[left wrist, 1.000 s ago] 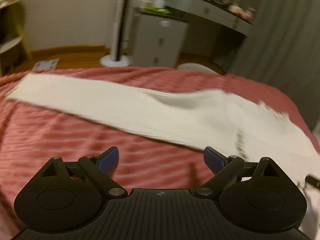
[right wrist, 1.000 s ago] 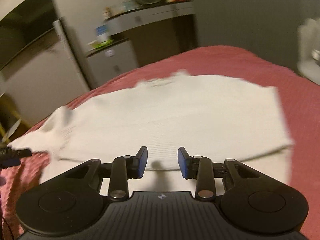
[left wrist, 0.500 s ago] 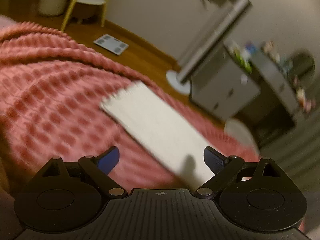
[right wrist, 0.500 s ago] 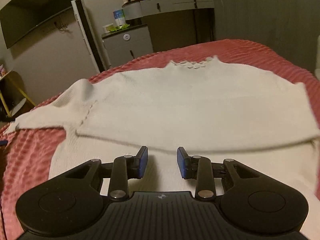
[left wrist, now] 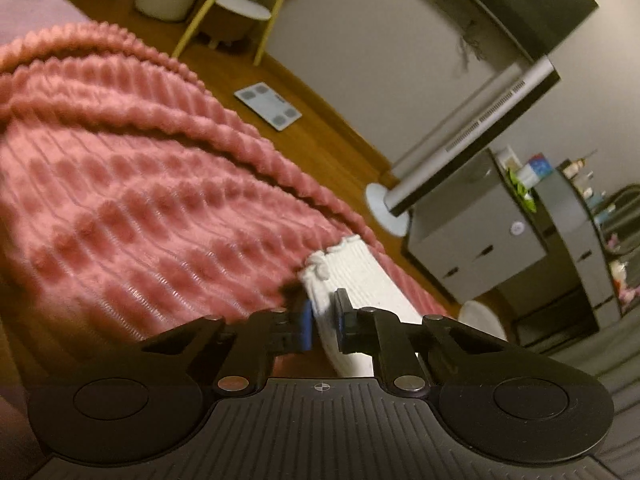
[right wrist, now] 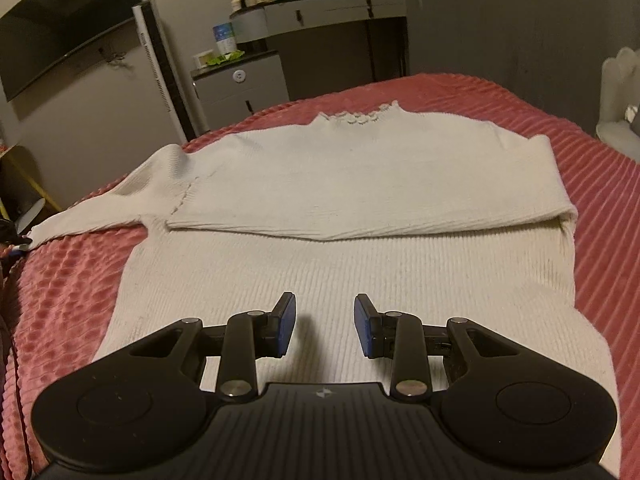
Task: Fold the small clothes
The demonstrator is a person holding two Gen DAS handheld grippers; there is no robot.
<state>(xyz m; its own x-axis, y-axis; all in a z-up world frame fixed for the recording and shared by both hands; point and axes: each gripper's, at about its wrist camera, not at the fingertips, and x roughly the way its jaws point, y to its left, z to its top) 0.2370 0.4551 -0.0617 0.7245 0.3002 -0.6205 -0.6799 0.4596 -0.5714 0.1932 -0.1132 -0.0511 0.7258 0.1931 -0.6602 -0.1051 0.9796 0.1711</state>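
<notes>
Lying flat on the bed (right wrist: pixel 600 128), the sweater (right wrist: pixel 340 264) points its collar away from the right tool (right wrist: pixel 325 330).
White ribbed knit; the long axis runs hem to collar, one sleeve folded across the chest, the other stretched out leftward. The left tool (left wrist: pixel 322 322) pinches that sleeve's cuff (left wrist: pixel 352 276) between narrowed fingers. The right tool hovers over the hem, fingers apart and holding nothing.

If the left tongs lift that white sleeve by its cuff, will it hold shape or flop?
Probably flop: the sleeve is soft ribbed knit lying limp on the bedspread. It likely trails behind the left tongs, perhaps tugging the sweater.
</notes>
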